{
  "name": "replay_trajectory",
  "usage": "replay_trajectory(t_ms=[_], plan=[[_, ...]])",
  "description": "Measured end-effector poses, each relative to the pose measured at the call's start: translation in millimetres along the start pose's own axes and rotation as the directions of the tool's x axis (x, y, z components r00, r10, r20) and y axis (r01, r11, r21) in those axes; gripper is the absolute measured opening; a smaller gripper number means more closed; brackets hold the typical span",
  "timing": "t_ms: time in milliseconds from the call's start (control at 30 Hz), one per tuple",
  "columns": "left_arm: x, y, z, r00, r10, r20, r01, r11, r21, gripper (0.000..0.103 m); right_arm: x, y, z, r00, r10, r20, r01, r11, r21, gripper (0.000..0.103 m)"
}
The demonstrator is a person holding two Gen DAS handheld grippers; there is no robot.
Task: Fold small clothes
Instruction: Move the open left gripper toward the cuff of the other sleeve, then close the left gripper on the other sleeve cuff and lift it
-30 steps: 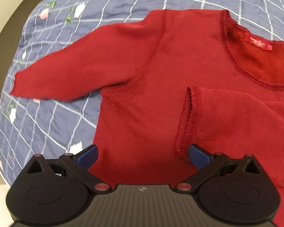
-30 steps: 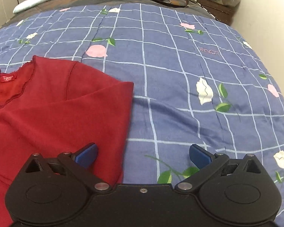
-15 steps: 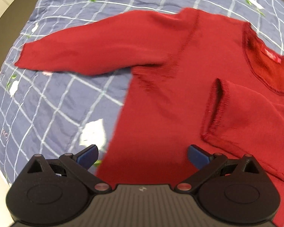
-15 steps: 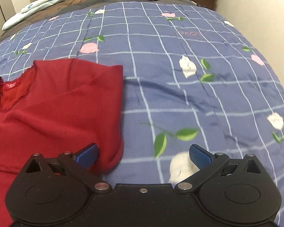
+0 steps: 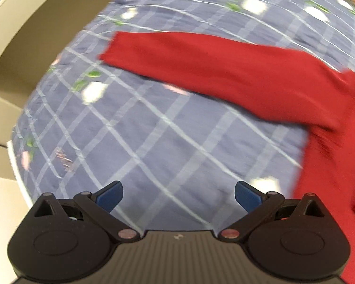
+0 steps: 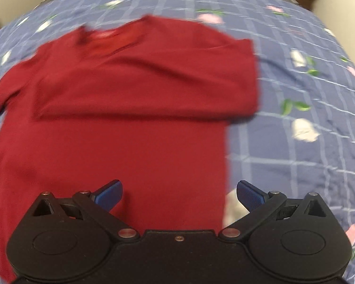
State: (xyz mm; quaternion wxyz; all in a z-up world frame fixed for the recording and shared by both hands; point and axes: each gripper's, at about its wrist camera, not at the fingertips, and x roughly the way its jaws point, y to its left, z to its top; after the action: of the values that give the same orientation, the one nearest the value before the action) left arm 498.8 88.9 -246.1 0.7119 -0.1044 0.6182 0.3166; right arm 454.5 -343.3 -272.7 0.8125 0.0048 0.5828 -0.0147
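On the blue checked bed (image 6: 295,170) lies a small red sweater (image 6: 130,123), spread flat, one sleeve already laid across its chest and the other sleeve (image 5: 201,68) stretched out to the far left. It looks soft, light and floppy, so the cuff seems the best spot to pinch. Both the left gripper (image 5: 178,195) and the right gripper (image 6: 179,195) hover low with fingers spread apart, holding nothing.

One red sweater (image 6: 130,108), two sleeves. One checked blue bedspread (image 5: 153,142). Two grippers: left (image 5: 178,195), right (image 6: 179,195).
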Motion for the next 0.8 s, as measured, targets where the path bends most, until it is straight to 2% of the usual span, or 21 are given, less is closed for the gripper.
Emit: replay_trajectory(t_ms=[133,233,333,467,633,800], plan=[[17,51,29,0.999,0.032,0.005,-0.031,0.997,-0.066,0.103,-16,43,-13,0.999,0.028,-0.04,-0.031,0.996,-0.079,0.102],[31,84,52,1.0,0.026,0.018,-0.023,0.991,-0.129,0.103,-21,70,-20,0.997,0.025,-0.075,-0.033,0.994,-0.105,0.102],[49,112,75,0.999,-0.02,0.034,0.027,0.977,-0.212,0.103,-21,91,-26,0.995,0.006,-0.104,-0.019,0.993,-0.118,0.102],[70,139,100,0.996,-0.078,0.051,0.09,0.944,-0.317,0.103,-18,111,-38,0.989,-0.012,-0.144,-0.006,0.993,-0.12,0.102],[91,153,120,0.988,-0.132,0.077,0.151,0.911,-0.383,0.102,-3,119,-47,0.979,-0.046,-0.2,0.017,0.99,-0.142,0.102],[108,162,133,0.974,-0.194,0.116,0.225,0.876,-0.427,0.087,7,124,-57,0.968,-0.081,-0.239,0.042,0.986,-0.162,0.102]])
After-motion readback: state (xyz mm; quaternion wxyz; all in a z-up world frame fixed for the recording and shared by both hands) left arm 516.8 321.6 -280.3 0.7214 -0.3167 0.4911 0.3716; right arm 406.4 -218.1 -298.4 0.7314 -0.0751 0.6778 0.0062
